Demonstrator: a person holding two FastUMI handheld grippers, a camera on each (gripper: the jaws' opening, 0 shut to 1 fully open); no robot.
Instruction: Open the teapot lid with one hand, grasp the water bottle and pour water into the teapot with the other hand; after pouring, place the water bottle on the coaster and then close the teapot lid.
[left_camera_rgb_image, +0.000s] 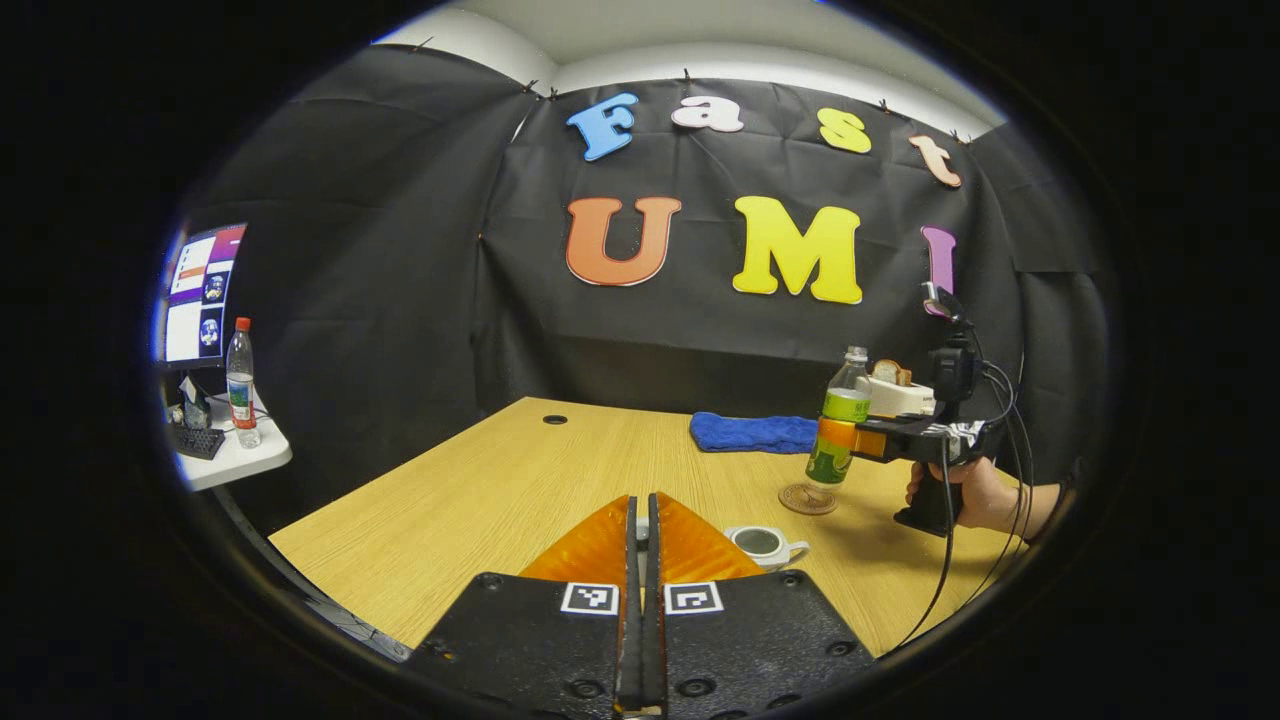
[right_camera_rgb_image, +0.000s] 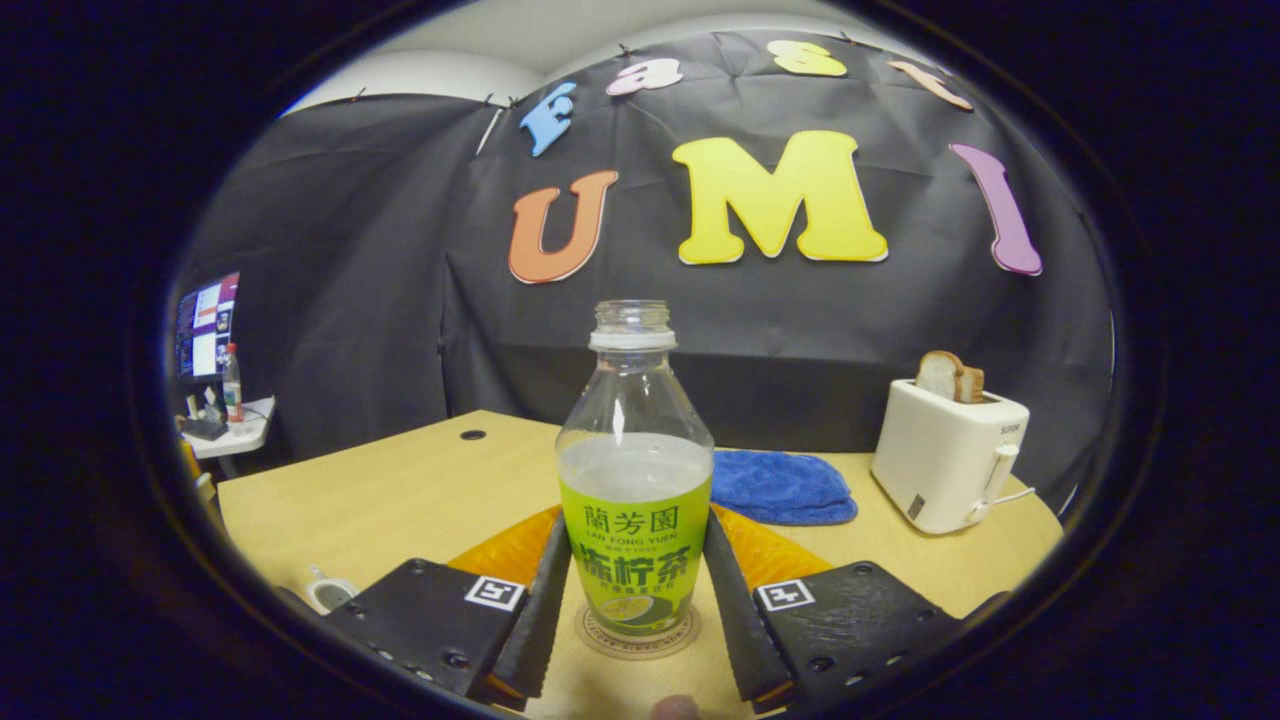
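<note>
The water bottle (right_camera_rgb_image: 635, 470) stands upright and uncapped, partly filled, with its base on the round coaster (right_camera_rgb_image: 637, 640) on the wooden surface (right_camera_rgb_image: 400, 490). The right gripper (right_camera_rgb_image: 635, 600) has its jaws set against both sides of the bottle's labelled lower body, though whether they press or merely touch is hard to judge. From the left gripper view the same bottle (left_camera_rgb_image: 838, 430) sits on the coaster (left_camera_rgb_image: 807, 498) with the right gripper (left_camera_rgb_image: 838, 437) around it and a hand (left_camera_rgb_image: 975, 495) on its handle. The left gripper (left_camera_rgb_image: 643, 560) has its jaws closed together; something small may sit between the tips, but that cannot be made out. Just beyond its tips, to the right, is the white teapot (left_camera_rgb_image: 765, 545), open at the top. Behind the bottle lies a blue cloth (right_camera_rgb_image: 780, 487), and to its right a white toaster (right_camera_rgb_image: 945, 455) with bread (right_camera_rgb_image: 950, 377) in its slot. Far left, a side table (left_camera_rgb_image: 235, 455) carries a second bottle (left_camera_rgb_image: 240, 385) and a monitor (left_camera_rgb_image: 200, 295).
</note>
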